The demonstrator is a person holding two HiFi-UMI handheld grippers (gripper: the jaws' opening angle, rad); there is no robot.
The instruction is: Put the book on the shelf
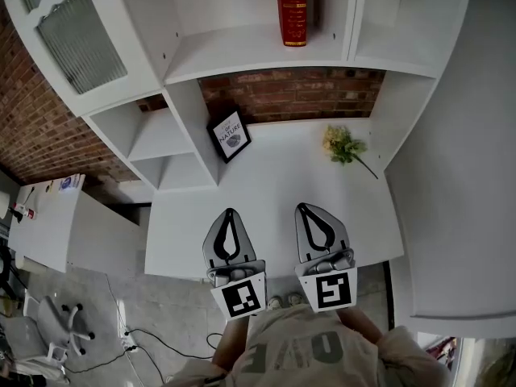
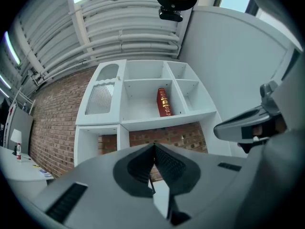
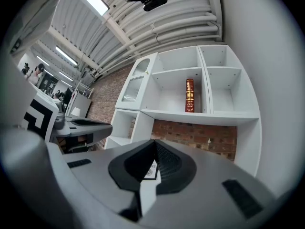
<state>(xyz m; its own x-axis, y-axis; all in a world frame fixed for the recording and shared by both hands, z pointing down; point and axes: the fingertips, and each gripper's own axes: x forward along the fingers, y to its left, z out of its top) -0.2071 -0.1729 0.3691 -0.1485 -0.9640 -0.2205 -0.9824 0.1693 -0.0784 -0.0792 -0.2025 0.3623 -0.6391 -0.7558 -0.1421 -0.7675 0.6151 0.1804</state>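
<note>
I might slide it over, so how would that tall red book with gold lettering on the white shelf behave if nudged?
The tall red book with gold lettering stands upright alone, so a push high up would probably tip it. It looks thick and hardbound, likely stiff and fairly heavy.

The left gripper (image 1: 230,214) and right gripper (image 1: 303,210) are grey, black-padded, with black-and-white marker cubes (image 1: 243,297); the shirt (image 1: 310,349) is beige.

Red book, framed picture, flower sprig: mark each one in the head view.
red book (image 1: 292,10), head view, middle of its gilt spine.
framed picture (image 1: 230,136), head view, centre of the white print.
flower sprig (image 1: 340,143), head view, the yellow-green blossom cluster.
</note>
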